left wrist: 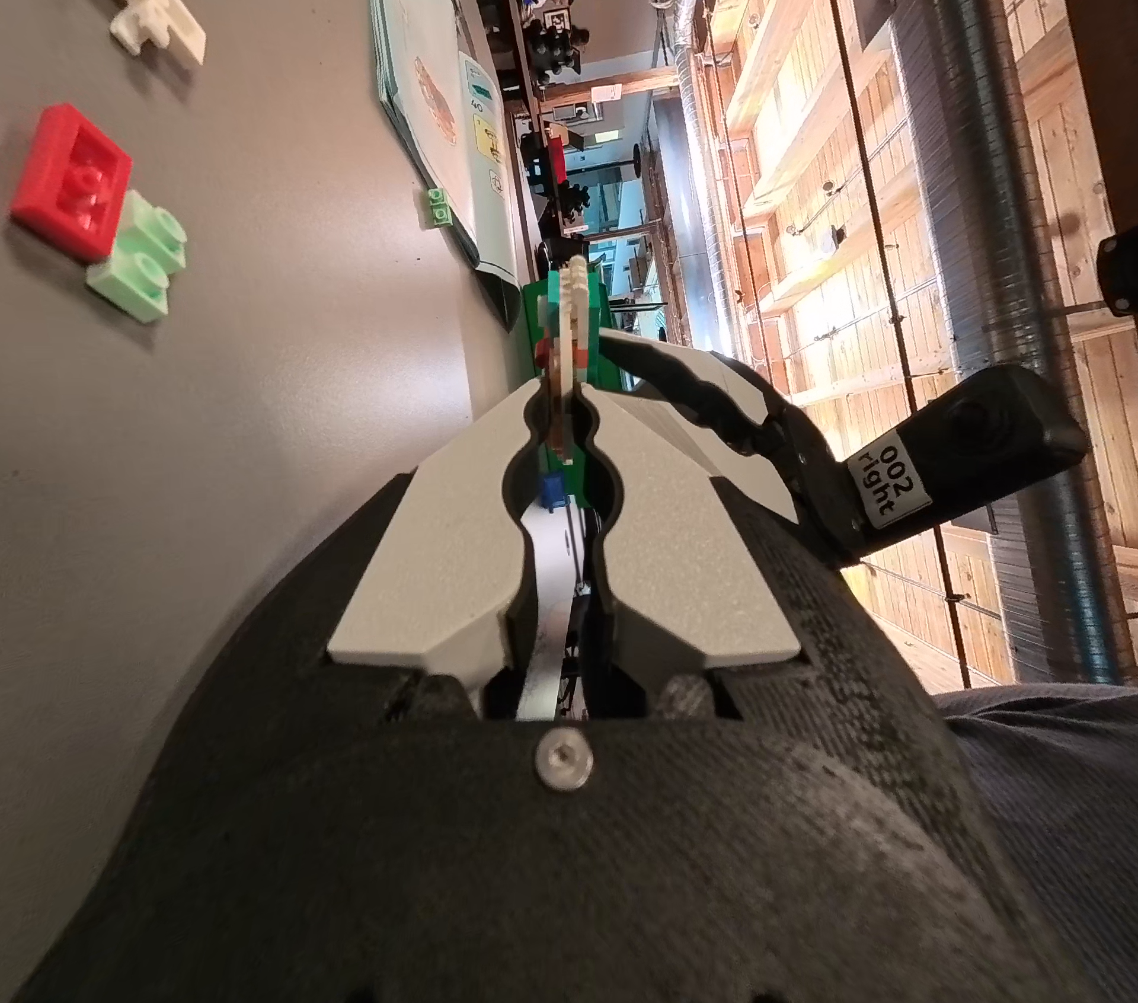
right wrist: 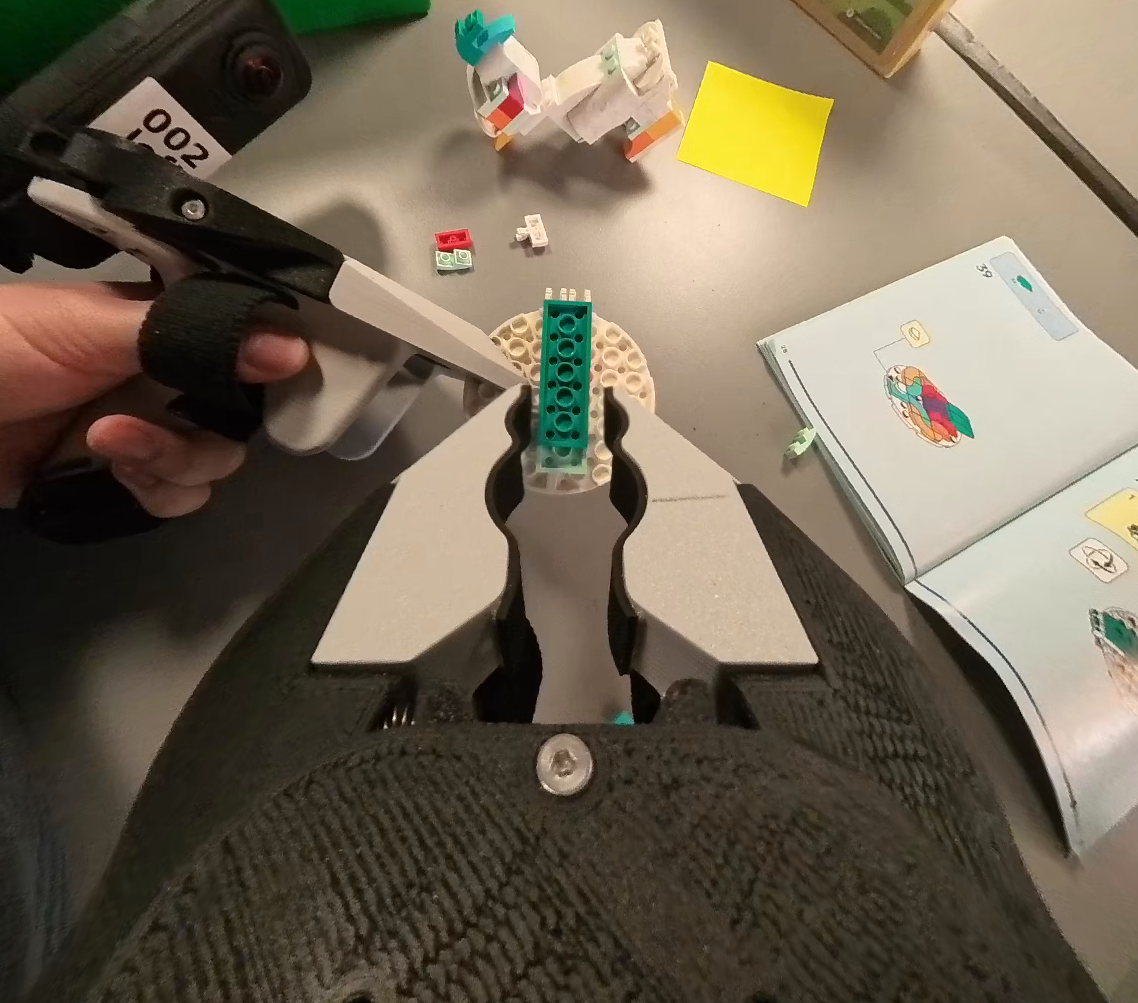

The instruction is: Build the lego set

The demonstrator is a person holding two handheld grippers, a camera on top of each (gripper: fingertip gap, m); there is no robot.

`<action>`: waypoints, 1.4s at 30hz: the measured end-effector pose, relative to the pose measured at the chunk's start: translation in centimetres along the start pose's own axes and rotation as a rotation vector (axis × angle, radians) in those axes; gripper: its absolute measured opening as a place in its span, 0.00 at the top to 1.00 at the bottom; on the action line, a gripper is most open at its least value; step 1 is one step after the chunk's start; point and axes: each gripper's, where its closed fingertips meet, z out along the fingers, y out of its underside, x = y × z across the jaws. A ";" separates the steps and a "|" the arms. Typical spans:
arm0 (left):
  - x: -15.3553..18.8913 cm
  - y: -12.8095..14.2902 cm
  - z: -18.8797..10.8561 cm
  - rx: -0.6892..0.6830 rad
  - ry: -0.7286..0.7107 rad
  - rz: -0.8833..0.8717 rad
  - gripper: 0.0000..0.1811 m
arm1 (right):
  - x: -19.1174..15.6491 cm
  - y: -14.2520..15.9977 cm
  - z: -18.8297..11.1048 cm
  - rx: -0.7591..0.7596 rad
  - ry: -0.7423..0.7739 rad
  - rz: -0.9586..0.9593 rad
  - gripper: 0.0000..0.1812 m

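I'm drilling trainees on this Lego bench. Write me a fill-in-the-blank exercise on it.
1. The long teal plate sits on a round ____ disc.
2. The loose red plate lies beside two pale ____ pieces.
3. The right claw holds the disc assembly from the near side; the left claw grips its ____ edge.
4. The square paper note near the white bird model is ____.

Missing words: white; green; left; yellow

My right tongs (right wrist: 563, 407) and left tongs (left wrist: 561, 388) meet on the round plate assembly (right wrist: 622, 357) above the desk (right wrist: 616, 247). Beyond it lie three small plates (right wrist: 454, 250) and a clip piece (right wrist: 532, 231); farther back stands the built bird (right wrist: 573, 93), a paper square (right wrist: 754, 133) to its right. The instruction booklet (right wrist: 960, 419) lies right.
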 end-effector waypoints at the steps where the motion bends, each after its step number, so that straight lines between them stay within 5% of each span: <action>1: 0.0 0.0 0.0 -0.002 -0.001 0.000 0.98 | 0.0 0.0 -0.1 0.006 -0.004 0.007 0.88; 11: 0.0 0.7 0.3 -0.085 0.021 -0.055 0.98 | 2.4 0.6 -3.4 0.131 0.093 -0.075 0.80; 21: 0.7 3.0 0.9 -0.268 0.051 -0.065 0.98 | 2.2 2.0 -4.1 0.188 -0.526 0.920 0.79; 30: 0.9 4.4 0.8 -0.380 0.060 -0.117 0.98 | -1.1 2.7 -3.6 0.214 -0.809 1.213 0.78; 42: 0.5 5.0 1.0 -0.416 0.042 -0.118 0.98 | -2.1 3.7 -3.4 0.198 -0.873 1.271 0.85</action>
